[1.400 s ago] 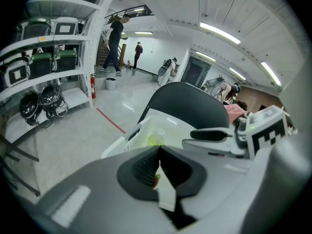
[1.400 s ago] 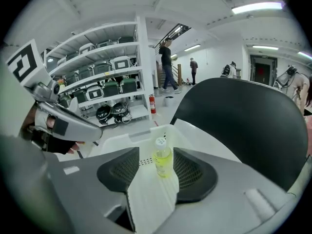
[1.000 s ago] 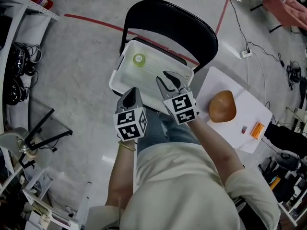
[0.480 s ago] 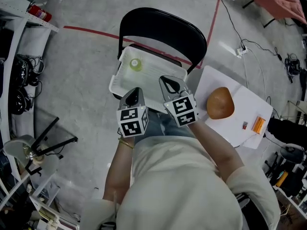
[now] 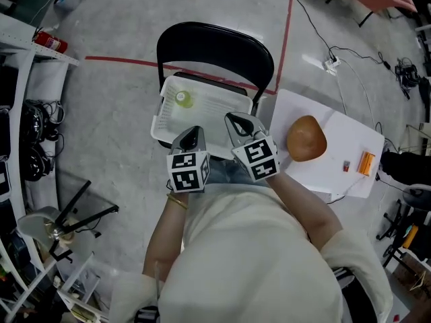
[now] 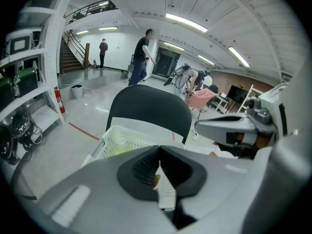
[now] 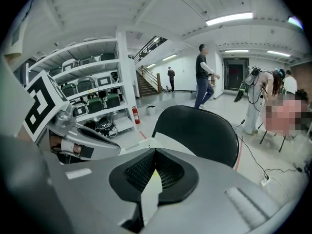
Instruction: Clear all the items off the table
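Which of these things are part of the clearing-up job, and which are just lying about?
Belongs to the job: white table; brown rounded object; orange item; small red item; white basket; green item in it.
Just lying about: fire extinguisher; black cables; power strip.

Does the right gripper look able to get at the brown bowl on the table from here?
Probably yes: the right gripper hangs shut and empty over the basket, and the bowl sits to its right on the table with nothing between.

One chair (image 5: 215, 46), one basket (image 5: 160, 113), one green item (image 5: 182, 98), one table (image 5: 353, 136), one brown bowl (image 5: 306, 138), one orange block (image 5: 366, 163).
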### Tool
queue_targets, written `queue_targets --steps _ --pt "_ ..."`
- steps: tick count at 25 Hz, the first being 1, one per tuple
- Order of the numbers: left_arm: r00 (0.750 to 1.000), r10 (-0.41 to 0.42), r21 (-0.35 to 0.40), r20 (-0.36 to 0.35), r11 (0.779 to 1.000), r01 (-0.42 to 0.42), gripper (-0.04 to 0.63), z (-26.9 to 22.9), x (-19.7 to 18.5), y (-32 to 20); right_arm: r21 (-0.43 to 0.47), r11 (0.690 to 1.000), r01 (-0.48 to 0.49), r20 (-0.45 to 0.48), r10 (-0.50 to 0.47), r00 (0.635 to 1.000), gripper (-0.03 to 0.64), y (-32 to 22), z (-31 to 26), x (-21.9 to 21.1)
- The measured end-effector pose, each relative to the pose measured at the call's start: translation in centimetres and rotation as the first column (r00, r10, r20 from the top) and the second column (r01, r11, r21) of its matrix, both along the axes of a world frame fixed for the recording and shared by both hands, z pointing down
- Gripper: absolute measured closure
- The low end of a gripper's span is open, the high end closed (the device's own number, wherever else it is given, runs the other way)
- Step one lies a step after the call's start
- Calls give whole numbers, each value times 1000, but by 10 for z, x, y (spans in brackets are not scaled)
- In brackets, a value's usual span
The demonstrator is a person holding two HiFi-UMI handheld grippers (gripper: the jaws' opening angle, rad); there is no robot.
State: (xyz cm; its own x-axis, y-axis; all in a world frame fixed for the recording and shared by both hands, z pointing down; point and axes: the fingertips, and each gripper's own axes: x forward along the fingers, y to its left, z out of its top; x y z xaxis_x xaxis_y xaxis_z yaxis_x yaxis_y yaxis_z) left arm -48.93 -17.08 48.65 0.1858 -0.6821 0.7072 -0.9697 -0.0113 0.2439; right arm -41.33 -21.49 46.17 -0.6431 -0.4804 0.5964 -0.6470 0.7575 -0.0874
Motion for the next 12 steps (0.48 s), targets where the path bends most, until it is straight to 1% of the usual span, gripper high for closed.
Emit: queue_targets --steps 6,12 --pt "996 85 12 -3 996 -85 586 -10 30 -14 -10 996 -93 16 93 996 617 -2 -12 37" --pt "986 168 46 5 985 -168 587 -24 63 -23 -4 987 -159 19 159 987 617 0 -24 76"
